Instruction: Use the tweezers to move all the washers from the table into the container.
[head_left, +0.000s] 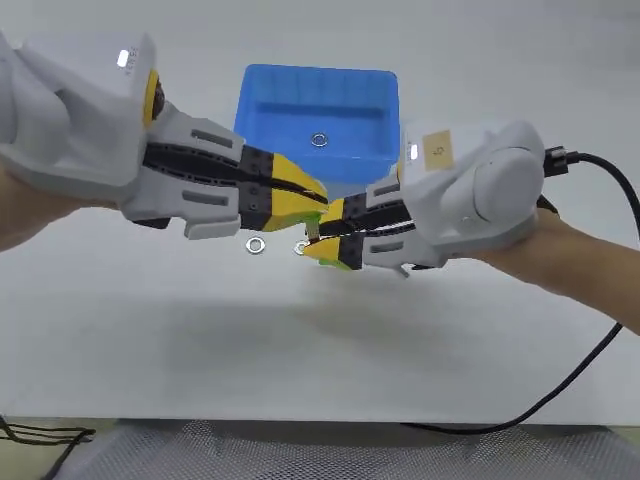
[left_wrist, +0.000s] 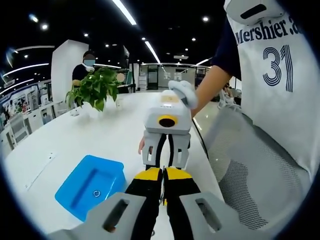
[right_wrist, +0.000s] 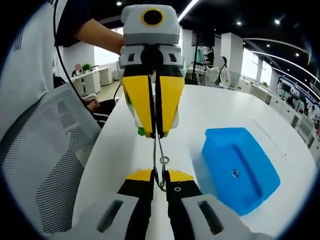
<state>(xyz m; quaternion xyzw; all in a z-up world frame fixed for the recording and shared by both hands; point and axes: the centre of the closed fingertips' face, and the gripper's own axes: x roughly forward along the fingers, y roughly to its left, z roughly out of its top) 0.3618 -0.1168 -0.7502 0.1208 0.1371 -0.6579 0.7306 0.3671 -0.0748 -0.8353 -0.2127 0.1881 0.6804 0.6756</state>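
One washer (head_left: 319, 140) in container (head_left: 262, 110); two washers (head_left: 256, 246) on table (head_left: 300, 340), before container.

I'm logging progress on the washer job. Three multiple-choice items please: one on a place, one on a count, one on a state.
1. The blue plastic container stands: A on the white table; B on a chair; C in a claw.
2. Round metal washers inside it: A none; B one; C four.
3. The left claw is: A wide open; B shut on thin metal tweezers; C holding a washer.
Answers: A, table surrounds it in the head view; B, one lies on its floor; B, tweezers run from its closed jaws in the right gripper view.
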